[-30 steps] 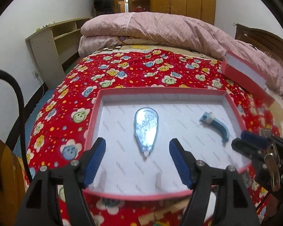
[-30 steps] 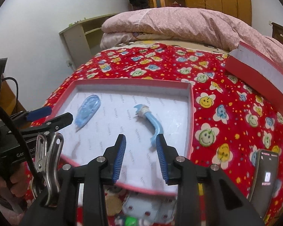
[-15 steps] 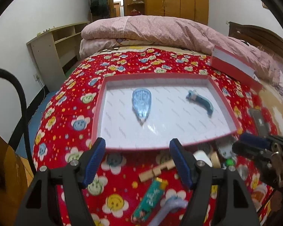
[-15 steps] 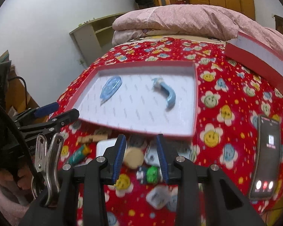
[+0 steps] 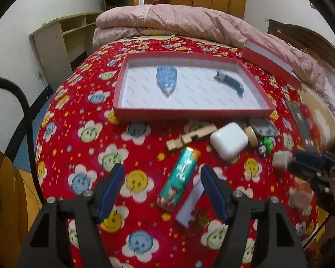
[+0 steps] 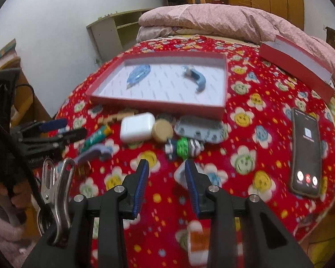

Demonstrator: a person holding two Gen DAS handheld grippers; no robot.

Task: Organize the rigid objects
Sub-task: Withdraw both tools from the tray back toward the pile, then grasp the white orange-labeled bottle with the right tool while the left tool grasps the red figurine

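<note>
**Above the red blanket: two tools hanging over the loose items in front of the box**

Over the flowered red blanket (image 5: 82, 134), in front of the red box (image 5: 189, 112), both tools are hanging clear of the items. The left tool (image 5: 162, 188) is standing wide, its jaws empty, with the green lighter (image 5: 178, 179) lying between its fingers on the blanket below and a pale lilac piece (image 5: 191, 203) just beside its right finger. The right tool (image 6: 166, 184) is standing narrow but not closed, gripping nothing; a small white cube (image 6: 179, 175) is showing just beyond its right finger.

Just in front of the box's near wall, a cluster is lying: a wooden block piece (image 5: 189, 136), a white earbud case (image 5: 229, 139), a round cork-coloured disc (image 6: 162, 130), a grey flat item (image 6: 198, 129) and a green-and-white toy figure (image 6: 183, 148). Inside the box, a clear blue teardrop-shaped dispenser (image 5: 166, 79) is lying toward its left side and a curved blue handle piece (image 5: 231, 82) toward its right, well apart from each other.

Right of the box, a black phone (image 6: 306, 151) is lying with its screen lit. Beyond the box's far right corner, the box lid (image 6: 297, 64) is resting tilted against the pink quilt (image 5: 178, 22).
</note>
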